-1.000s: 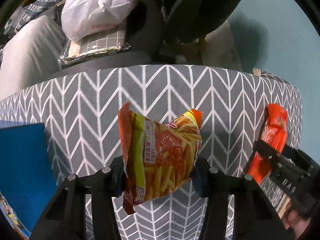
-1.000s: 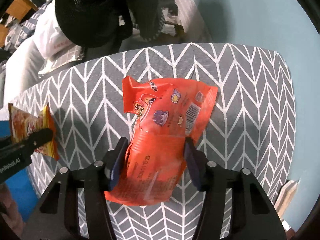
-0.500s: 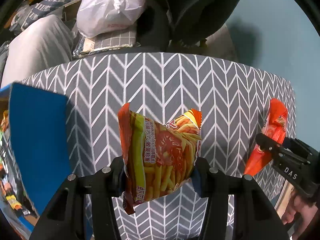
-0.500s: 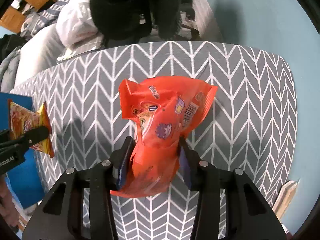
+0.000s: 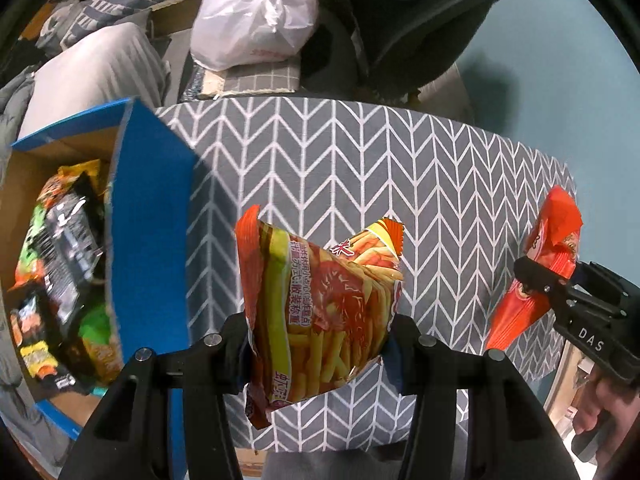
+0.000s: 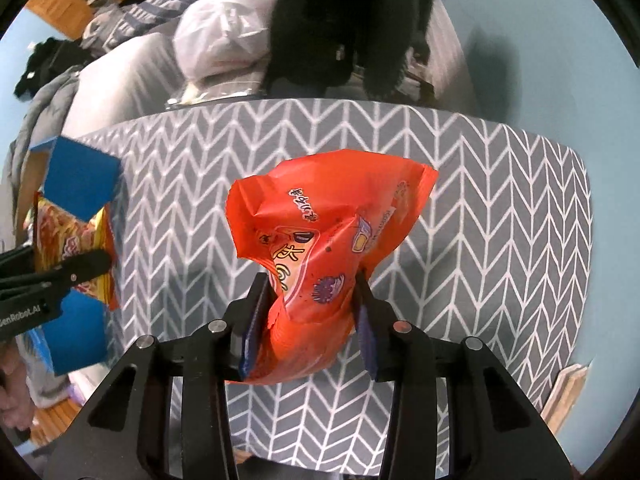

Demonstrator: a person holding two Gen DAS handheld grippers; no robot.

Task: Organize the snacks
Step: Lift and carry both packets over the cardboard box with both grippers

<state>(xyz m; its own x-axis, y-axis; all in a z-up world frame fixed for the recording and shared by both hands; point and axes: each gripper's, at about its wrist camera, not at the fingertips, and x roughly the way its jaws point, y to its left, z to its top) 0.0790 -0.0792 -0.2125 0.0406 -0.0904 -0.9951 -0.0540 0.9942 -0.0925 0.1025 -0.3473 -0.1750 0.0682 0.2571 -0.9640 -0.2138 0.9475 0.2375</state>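
Grippers both carry snacks above your table: left gripper pinches the fries bag beside the blue box; right gripper, jaws closing, squeezes the orange packet.

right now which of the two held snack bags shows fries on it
The bag in the left gripper: yellow fries and a green stripe on its front. The bag pinched in the closing right gripper is plain orange with small cartoon marks.

I am in a lived-in home room: a chevron tablecloth, folded bedding and a plastic bag beyond
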